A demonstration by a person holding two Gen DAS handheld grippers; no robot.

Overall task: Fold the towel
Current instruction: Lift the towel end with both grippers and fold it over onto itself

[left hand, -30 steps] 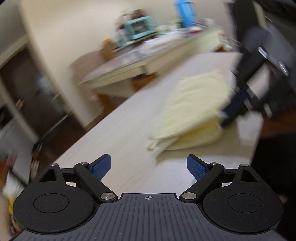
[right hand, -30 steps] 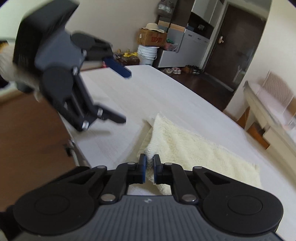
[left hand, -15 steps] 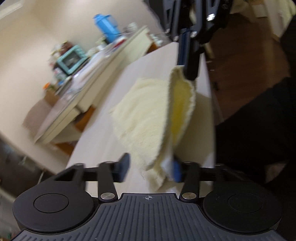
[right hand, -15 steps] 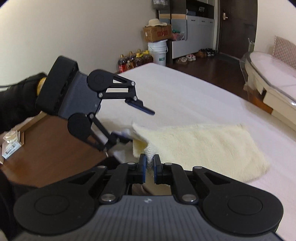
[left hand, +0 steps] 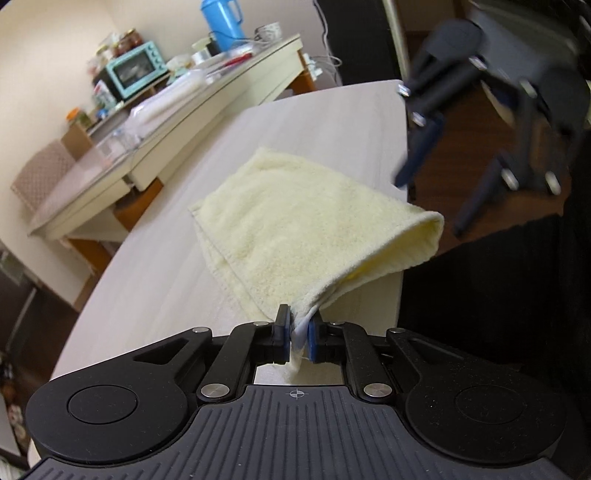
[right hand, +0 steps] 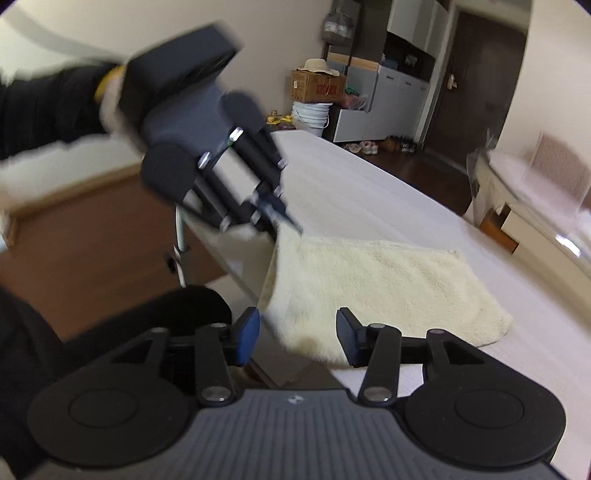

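A pale yellow towel [left hand: 295,218] lies folded on the white table [left hand: 184,280], by its near edge. My left gripper [left hand: 297,332] is closing, and its pads pinch one towel corner and hold it off the table. In the right wrist view the left gripper [right hand: 290,221] holds that corner of the towel [right hand: 376,280] up at the table edge. My right gripper [right hand: 298,339] is opening. The towel's near edge shows between its fingers, but the pads do not press on it. From the left wrist view the right gripper [left hand: 432,201] hovers blurred, beyond the table edge.
A long side table [left hand: 177,110] carries a teal toaster oven [left hand: 135,70], a blue jug [left hand: 221,18] and clutter. A cardboard box [right hand: 317,86], a white bucket [right hand: 312,116] and cabinets stand past the table's far end. A wooden floor [right hand: 92,236] lies below the table edge.
My left gripper reached the towel corner and shut on it. My right gripper, which was shut on the towel, has opened and drawn back from it.
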